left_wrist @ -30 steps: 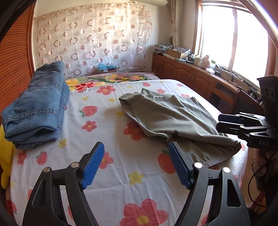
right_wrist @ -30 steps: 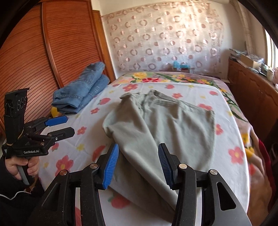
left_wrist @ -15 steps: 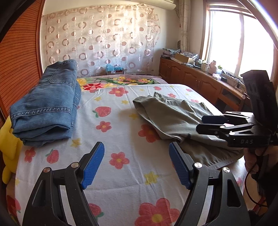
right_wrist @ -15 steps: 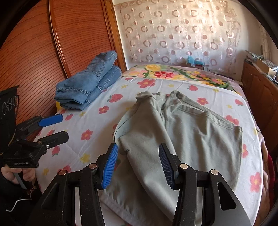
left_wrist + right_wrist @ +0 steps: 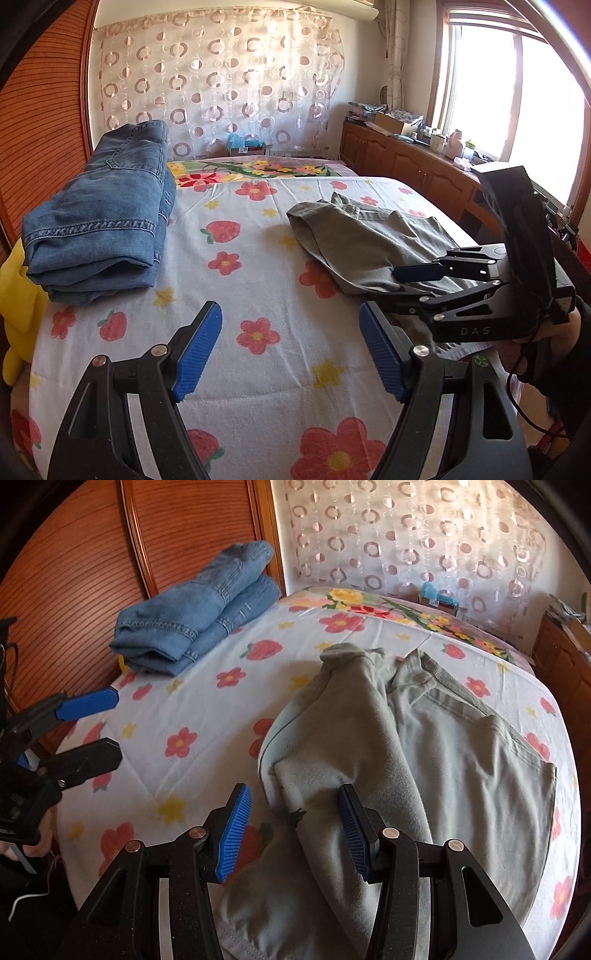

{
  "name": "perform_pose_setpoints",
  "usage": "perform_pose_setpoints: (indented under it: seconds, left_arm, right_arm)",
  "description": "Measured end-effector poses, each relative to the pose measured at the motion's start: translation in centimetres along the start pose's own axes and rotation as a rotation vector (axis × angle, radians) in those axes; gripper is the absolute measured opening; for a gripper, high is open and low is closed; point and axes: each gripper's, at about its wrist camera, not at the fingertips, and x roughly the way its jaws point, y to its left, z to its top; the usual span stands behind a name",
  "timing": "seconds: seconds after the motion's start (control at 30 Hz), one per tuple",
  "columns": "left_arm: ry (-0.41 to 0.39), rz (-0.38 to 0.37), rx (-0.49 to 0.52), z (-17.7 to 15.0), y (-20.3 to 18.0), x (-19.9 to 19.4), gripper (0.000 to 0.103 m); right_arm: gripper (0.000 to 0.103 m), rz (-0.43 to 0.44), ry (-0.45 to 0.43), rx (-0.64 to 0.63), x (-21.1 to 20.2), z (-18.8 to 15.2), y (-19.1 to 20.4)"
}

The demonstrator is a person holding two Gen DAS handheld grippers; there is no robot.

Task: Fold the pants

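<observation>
The pants (image 5: 436, 746), a grey-green pair, lie loosely folded on the flowered bed (image 5: 207, 716), filling the right wrist view from centre out to 3 o'clock with one leg trailing toward 6 o'clock over the near edge. The right gripper (image 5: 293, 829) hangs above that leg with its blue pads spread wide, pinching nothing (the cloth lies below the gap, and whether a pad touches it is unclear). The left gripper (image 5: 291, 350) is likewise spread, over bare sheet, well apart from the pants, which sit at 2 o'clock in its view. Folded jeans (image 5: 99, 218) rest at 10 o'clock near the wooden wardrobe (image 5: 74, 572), apart from the pants.
</observation>
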Motion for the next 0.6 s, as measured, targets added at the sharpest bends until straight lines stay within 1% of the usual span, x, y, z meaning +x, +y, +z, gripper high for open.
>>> perform_pose_setpoints:
  seconds: [0.17, 0.2, 0.23, 0.27, 0.3, 0.37, 0.5, 0.6]
  left_arm:
    - [0.012, -0.007, 0.008, -0.1, -0.3, 0.3, 0.077]
    - [0.014, -0.008, 0.009, -0.1, -0.4, 0.3, 0.077]
    - [0.017, -0.01, 0.013, -0.2, -0.6, 0.4, 0.077]
    - [0.019, -0.012, 0.018, -0.2, -0.7, 0.4, 0.077]
    - [0.021, -0.015, 0.024, -0.3, -0.8, 0.4, 0.077]
    - [0.025, -0.016, 0.031, -0.4, -1.0, 0.4, 0.077]
    - [0.026, -0.025, 0.038, -0.4, -1.4, 0.3, 0.077]
    - [0.029, -0.028, 0.047, -0.4, -1.7, 0.5, 0.077]
  right_arm:
    - [0.051, -0.032, 0.013, -0.05, 0.6, 0.1, 0.8]
    - [0.049, -0.032, 0.012, -0.05, 0.6, 0.1, 0.8]
    - [0.041, -0.031, 0.009, -0.049, 0.6, 0.1, 0.7]
    - [0.023, -0.035, 0.003, -0.046, 0.5, 0.2, 0.6]
    - [0.015, -0.031, -0.001, -0.04, 0.4, 0.2, 0.4]
    - [0.008, 0.008, -0.026, -0.01, -0.3, 0.4, -0.1]
    - [0.007, 0.016, -0.079, 0.038, -2.7, 0.8, -1.6]
    - [0.007, -0.005, -0.105, 0.038, -4.0, 1.0, -2.2]
